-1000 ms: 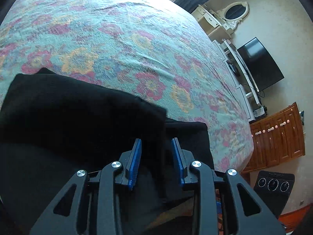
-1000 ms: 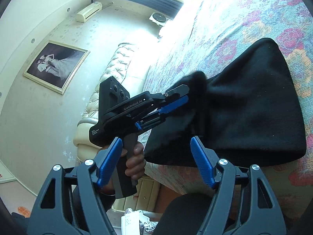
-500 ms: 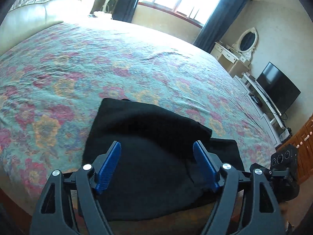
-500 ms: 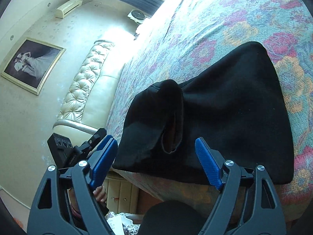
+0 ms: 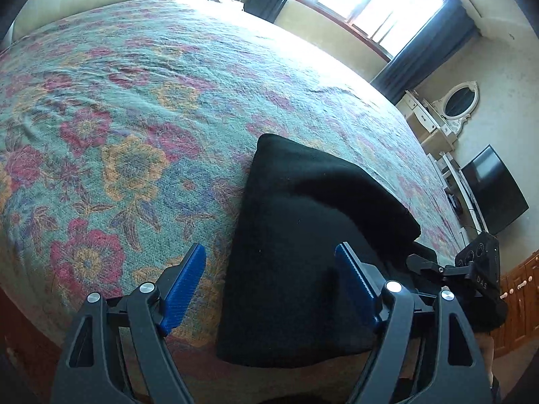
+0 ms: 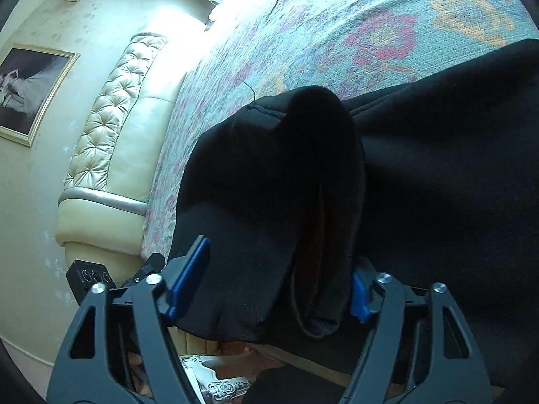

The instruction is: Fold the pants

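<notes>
The black pants [image 5: 303,245] lay folded at the bed's [image 5: 134,107] edge. The left hand-held gripper [image 5: 269,289] was released above them. The right hand-held gripper [image 6: 279,279] was spread wide around a raised fold, its body lettered "DAS".

My pants [image 5: 303,235]: plain black, no pattern; same black in right wrist view [image 6: 421,168]. Bedspread [image 5: 134,107]: teal-green ground, big red-pink and orange-yellow flowers, some blue leaves. My left gripper [image 5: 269,282]: black frame, blue ribbed pads, silver screws. My right gripper [image 6: 279,279]: same black, blue pads. Headboard [image 6: 107,128]: cream, tufted, silver band. Curtains [image 5: 421,57]: dark blue. Mirror frame [image 5: 460,104]: white. Cabinet [image 5: 522,289]: reddish-brown wood. Picture frame [image 6: 47,97]: gold.
</notes>
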